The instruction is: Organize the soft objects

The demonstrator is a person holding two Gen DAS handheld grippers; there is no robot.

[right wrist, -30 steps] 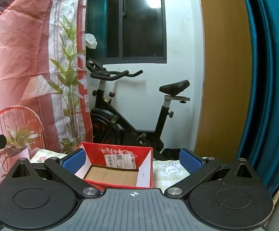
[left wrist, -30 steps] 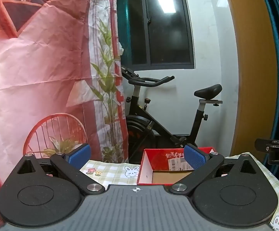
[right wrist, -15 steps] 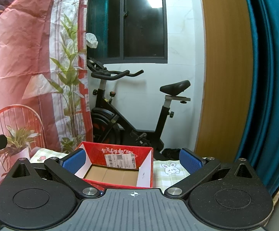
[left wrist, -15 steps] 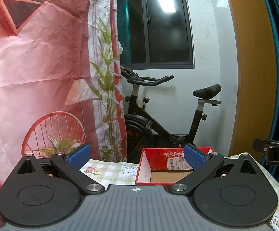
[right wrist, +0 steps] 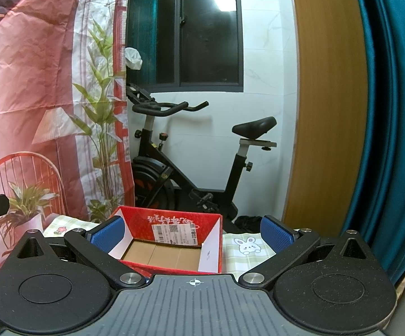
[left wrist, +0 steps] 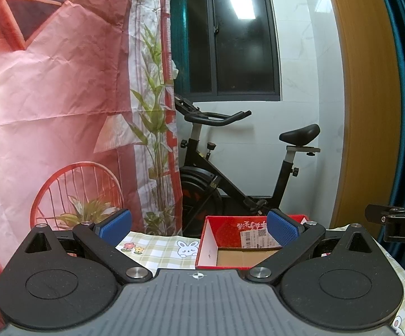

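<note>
Grippers both hang with jaws spread wide and nothing between them, the left gripper [left wrist: 198, 224] and right gripper [right wrist: 191, 231] facing a red box [right wrist: 171, 240] that sits open on the checked tablecloth [left wrist: 157, 247], with an exercise bike [right wrist: 191, 151] behind it.

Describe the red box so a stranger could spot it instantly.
Find the black exercise bike under the dark window. In front of it lies a checked bunny-print tablecloth, and on that sits the red box: open-topped, seemingly empty, brown cardboard floor, white shipping label inside its far wall.
</note>
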